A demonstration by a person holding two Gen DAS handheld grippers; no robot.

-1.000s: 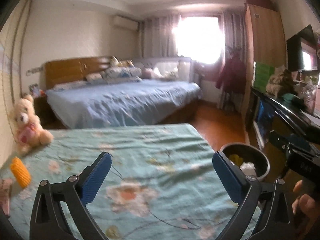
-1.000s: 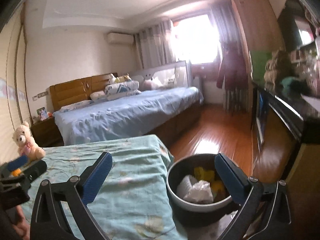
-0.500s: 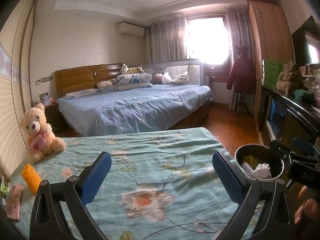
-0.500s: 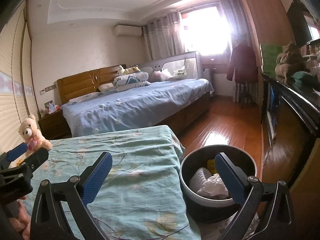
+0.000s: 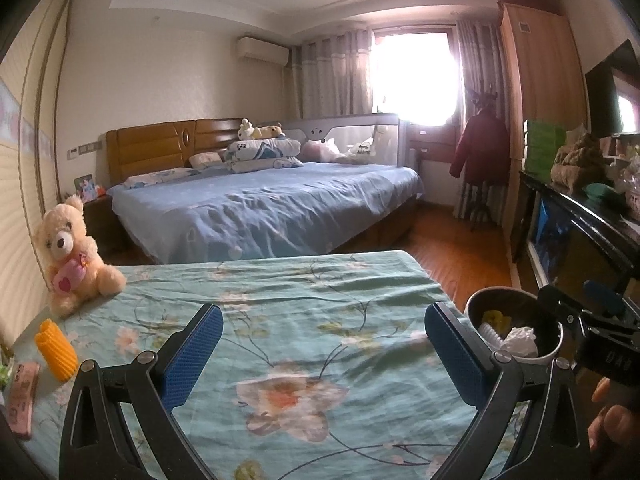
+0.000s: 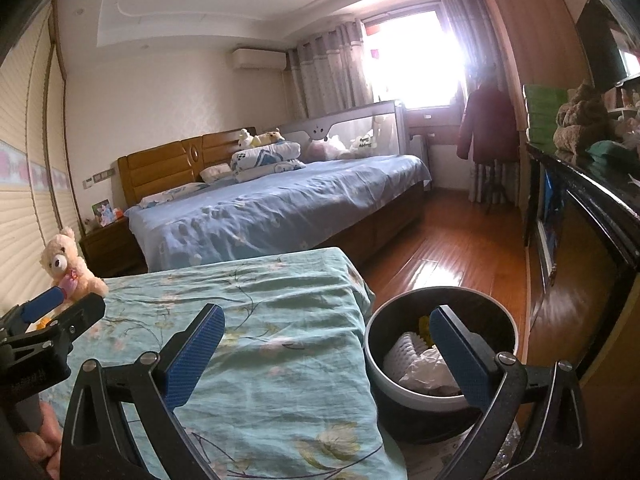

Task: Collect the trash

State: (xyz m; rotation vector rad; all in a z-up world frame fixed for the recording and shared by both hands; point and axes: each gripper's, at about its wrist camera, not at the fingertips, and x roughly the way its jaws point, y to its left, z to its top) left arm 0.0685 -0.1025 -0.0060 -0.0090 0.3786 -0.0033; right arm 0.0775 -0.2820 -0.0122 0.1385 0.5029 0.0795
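A round dark bin (image 6: 440, 344) stands on the floor at the right edge of the green floral bed (image 5: 304, 320). It holds crumpled white paper (image 6: 424, 366) and something yellow. It also shows in the left wrist view (image 5: 516, 328). A ribbed orange piece (image 5: 56, 350) and a pink wrapper (image 5: 22, 398) lie at the bed's left edge. My left gripper (image 5: 324, 356) is open and empty above the bed. My right gripper (image 6: 328, 356) is open and empty, over the bed's edge and the bin.
A cream teddy bear (image 5: 70, 256) sits at the bed's far left by the wall. A blue bed (image 5: 264, 208) stands behind. A dark cabinet (image 6: 592, 232) runs along the right wall beside a wooden floor (image 6: 448, 256).
Both views have tilted up and pulled back a little. The bin and the bear sit lower and farther right in the left view. Both grippers stay open.
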